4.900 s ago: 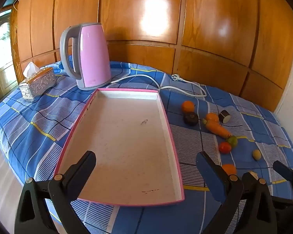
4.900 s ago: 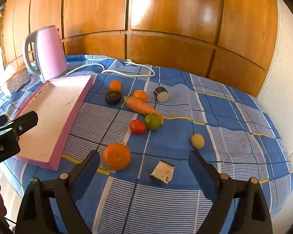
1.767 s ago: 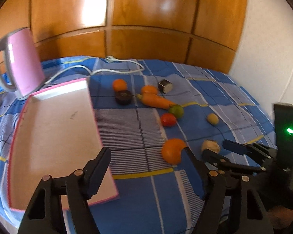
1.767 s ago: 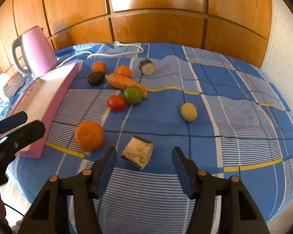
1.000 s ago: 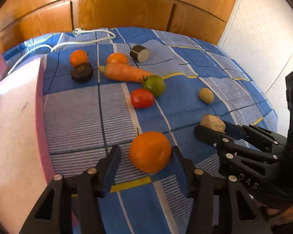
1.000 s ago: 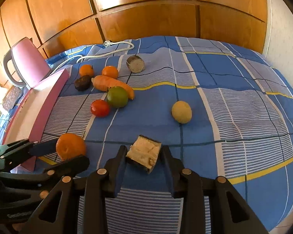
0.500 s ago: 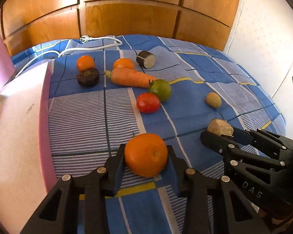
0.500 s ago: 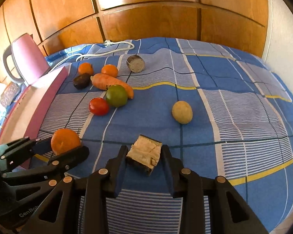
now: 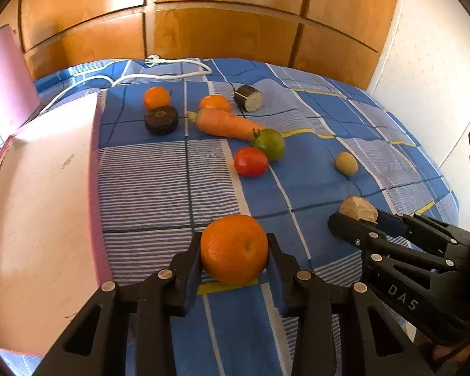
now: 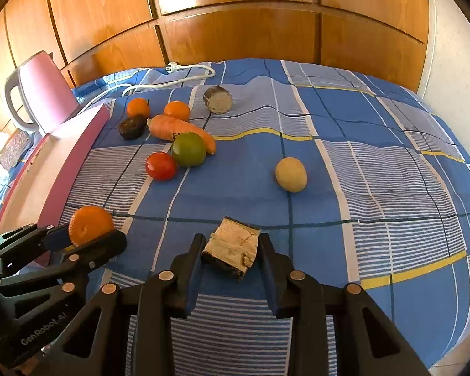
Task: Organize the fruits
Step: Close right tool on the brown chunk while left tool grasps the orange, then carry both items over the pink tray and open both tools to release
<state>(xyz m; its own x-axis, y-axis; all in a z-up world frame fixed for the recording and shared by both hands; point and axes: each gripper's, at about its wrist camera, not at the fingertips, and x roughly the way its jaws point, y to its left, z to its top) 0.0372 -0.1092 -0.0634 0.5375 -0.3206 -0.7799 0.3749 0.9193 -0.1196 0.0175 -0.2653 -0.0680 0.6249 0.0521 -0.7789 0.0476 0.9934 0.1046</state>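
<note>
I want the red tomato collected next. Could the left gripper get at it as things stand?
Probably not yet: the left gripper is shut on the big orange. Otherwise the cloth between it and the red tomato lies bare.

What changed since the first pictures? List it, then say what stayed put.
Both claws moved in from wide open over the table and closed. The left claw has just been closing, and now clamps the big orange. The right claw grips the pale cut chunk. The pink tray, carrot, tomatoes and other pieces lie as before.
</note>
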